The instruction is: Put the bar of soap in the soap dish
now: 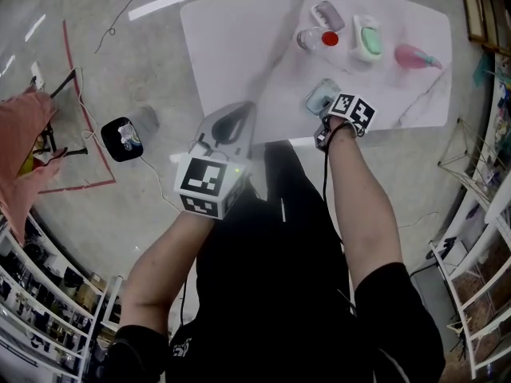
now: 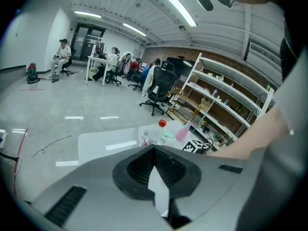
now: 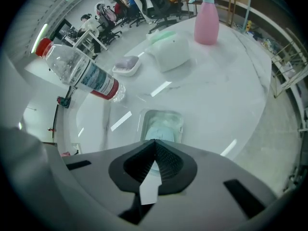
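A clear soap dish stands near the front edge of the white table, and a pale blue-green bar of soap lies inside it. My right gripper points steeply down just on the near side of that dish, jaws shut with nothing between them. In the head view the dish shows just beyond the right gripper's marker cube. My left gripper is held off the table's front left edge, shut and empty.
Farther back on the table lie a clear bottle with a red cap, a small dish with purple soap, a white dish with green soap and a pink spray bottle. A black device and cables lie on the floor at left.
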A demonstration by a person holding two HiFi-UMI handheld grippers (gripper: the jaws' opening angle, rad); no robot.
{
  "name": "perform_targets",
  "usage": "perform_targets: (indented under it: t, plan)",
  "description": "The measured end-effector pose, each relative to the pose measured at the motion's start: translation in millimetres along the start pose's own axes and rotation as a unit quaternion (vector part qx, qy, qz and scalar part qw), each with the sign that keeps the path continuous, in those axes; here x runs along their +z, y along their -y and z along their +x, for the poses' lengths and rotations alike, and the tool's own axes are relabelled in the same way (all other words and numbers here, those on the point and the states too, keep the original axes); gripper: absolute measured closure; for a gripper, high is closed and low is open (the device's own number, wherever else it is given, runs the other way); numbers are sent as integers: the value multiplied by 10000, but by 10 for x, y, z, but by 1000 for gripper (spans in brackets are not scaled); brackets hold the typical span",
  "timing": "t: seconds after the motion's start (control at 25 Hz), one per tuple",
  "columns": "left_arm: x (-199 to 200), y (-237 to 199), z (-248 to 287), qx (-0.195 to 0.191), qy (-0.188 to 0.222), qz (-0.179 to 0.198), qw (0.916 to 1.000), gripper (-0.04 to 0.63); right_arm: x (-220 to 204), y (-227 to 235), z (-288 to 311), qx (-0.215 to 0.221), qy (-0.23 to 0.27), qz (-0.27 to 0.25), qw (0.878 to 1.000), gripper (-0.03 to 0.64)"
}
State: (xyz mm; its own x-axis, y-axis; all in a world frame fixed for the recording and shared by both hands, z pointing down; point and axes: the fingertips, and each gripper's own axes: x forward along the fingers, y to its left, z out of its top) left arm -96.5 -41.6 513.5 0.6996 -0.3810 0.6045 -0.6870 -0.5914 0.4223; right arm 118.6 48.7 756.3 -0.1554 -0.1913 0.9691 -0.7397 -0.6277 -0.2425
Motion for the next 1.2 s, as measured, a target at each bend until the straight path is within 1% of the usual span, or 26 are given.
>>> perform_targets:
  t: [0.12, 0.24, 0.36, 0.44, 0.6, 0.72, 0.96, 1.12, 1.2]
  plan:
    - [-69, 0, -31, 53, -29, -33, 10000, 588, -159, -14, 88, 184, -229, -20, 9996, 601]
    - [-145, -10, -48, 93, -56, -80, 9999, 588, -209, -14, 135, 317, -214, -43, 9993, 601]
    - [-223, -35, -58, 137, -61, -134, 9998, 588, -203, -50, 146, 396, -250, -222, 9987, 601]
    - [-259, -19, -52, 153, -58, -171, 9997, 588, -186, -71, 143, 386, -253, -357, 9983, 601]
    - [-249, 58, -88, 144, 10, -208, 9997, 588, -113, -60, 101, 300, -158, -430, 9985, 601]
    - [-239, 33, -147, 199, 28, -259, 9995, 588, -59, -91, 128, 260, -116, -606, 9978, 601]
    - [-239, -14, -205, 309, 90, -399, 9987, 588, 171, -101, 133, 222, 152, -927, 9953, 600]
    - [-263, -64, -174, 348, 125, -464, 9982, 588, 198, -105, 100, 204, 229, -913, 9954, 600]
    - [-266, -59, -145, 343, 143, -504, 9980, 588, 180, -129, 58, 172, 355, -1099, 9932, 600]
